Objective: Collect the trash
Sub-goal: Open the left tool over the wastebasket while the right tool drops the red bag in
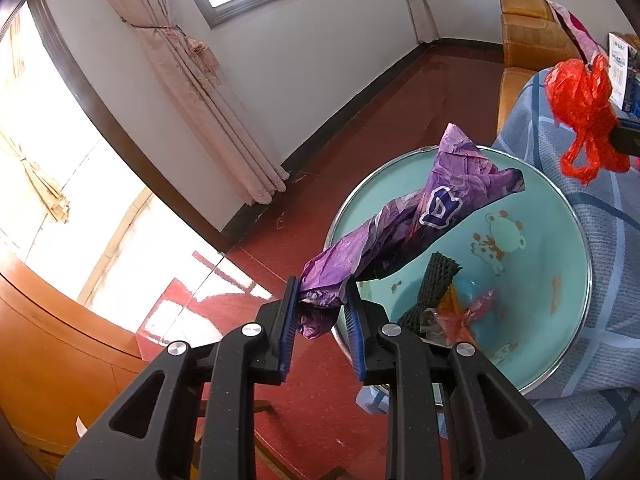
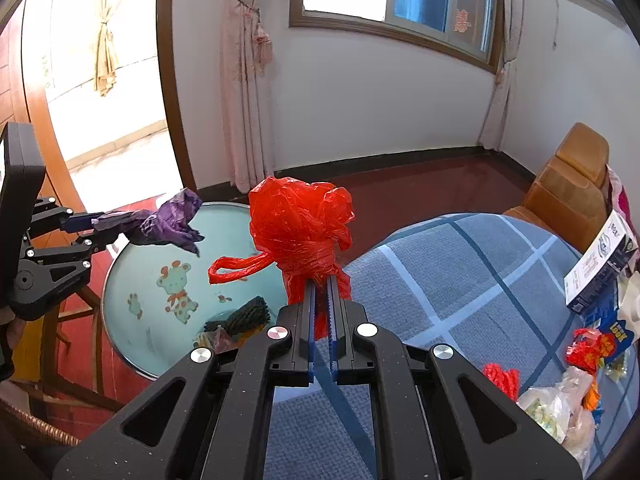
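My left gripper (image 1: pixel 322 294) is shut on a crumpled purple wrapper (image 1: pixel 424 212) and holds it over the rim of a round turquoise basin (image 1: pixel 560 292) with cartoon prints. The basin holds a black foam net (image 1: pixel 432 288) and some clear and orange wrappers. My right gripper (image 2: pixel 321 280) is shut on a knotted red plastic bag (image 2: pixel 300 220), held above the blue checked tablecloth (image 2: pixel 460 280) beside the basin (image 2: pixel 132 320). The red bag also shows at the right in the left wrist view (image 1: pixel 580 112). The left gripper with the purple wrapper shows in the right wrist view (image 2: pixel 100 226).
On the tablecloth to the right lie a white and blue box (image 2: pixel 600 268), red wrappers (image 2: pixel 500 376), a clear bag (image 2: pixel 560 404) and other packets. An orange-brown sofa (image 2: pixel 572 188) stands behind. A wooden stool (image 2: pixel 72 344) carries the basin over the red floor (image 1: pixel 320 140).
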### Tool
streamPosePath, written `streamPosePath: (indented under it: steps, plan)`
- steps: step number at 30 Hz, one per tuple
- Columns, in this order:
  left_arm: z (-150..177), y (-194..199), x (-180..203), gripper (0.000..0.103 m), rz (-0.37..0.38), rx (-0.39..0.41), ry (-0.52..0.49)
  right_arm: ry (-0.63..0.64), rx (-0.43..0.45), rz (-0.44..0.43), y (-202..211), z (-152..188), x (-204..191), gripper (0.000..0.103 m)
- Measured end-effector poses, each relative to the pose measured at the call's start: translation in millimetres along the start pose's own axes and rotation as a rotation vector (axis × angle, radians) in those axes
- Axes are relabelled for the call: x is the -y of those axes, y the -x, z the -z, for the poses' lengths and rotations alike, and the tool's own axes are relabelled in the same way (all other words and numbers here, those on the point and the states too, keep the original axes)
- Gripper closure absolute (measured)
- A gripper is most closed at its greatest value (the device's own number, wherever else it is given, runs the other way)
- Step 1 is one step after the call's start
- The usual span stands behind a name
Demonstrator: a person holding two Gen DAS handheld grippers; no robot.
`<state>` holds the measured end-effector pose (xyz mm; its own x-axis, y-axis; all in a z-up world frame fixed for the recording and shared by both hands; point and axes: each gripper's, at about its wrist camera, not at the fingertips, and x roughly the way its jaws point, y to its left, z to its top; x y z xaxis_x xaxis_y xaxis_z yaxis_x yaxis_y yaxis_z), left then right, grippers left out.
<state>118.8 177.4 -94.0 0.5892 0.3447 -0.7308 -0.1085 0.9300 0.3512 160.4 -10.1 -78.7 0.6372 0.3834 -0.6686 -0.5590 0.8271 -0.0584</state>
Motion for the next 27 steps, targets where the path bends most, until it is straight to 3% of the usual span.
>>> streamPosePath:
  steps: [3,5,6,8,20,27]
  plan:
    - [-0.4,1.8,1.3,0.074,0.012,0.005,0.002,0.013,-0.006,-0.018,-0.6,-0.2,-3.8,0.094]
    - [-0.5,3.2,1.4,0.062,0.024,0.008,0.004,0.018,-0.002,-0.035,-0.3,0.1,-5.7,0.079]
    - [-0.5,3.7,2.4,0.058,0.023,0.011,0.003,0.017,0.002,-0.04,0.0,0.7,-6.0,0.063]
    - [-1.0,6.0,3.3,0.047,0.029,0.02,0.009,0.018,0.0,-0.049,-0.5,2.2,-6.3,0.062]
    - [-1.3,6.2,10.1,0.037,0.059,0.023,-0.007,-0.015,-0.001,-0.028,3.3,7.0,2.7,0.053]
    - [-0.4,15.4,25.7,0.031,0.092,0.038,-0.026,-0.054,0.001,0.035,32.1,19.0,17.6,0.05]
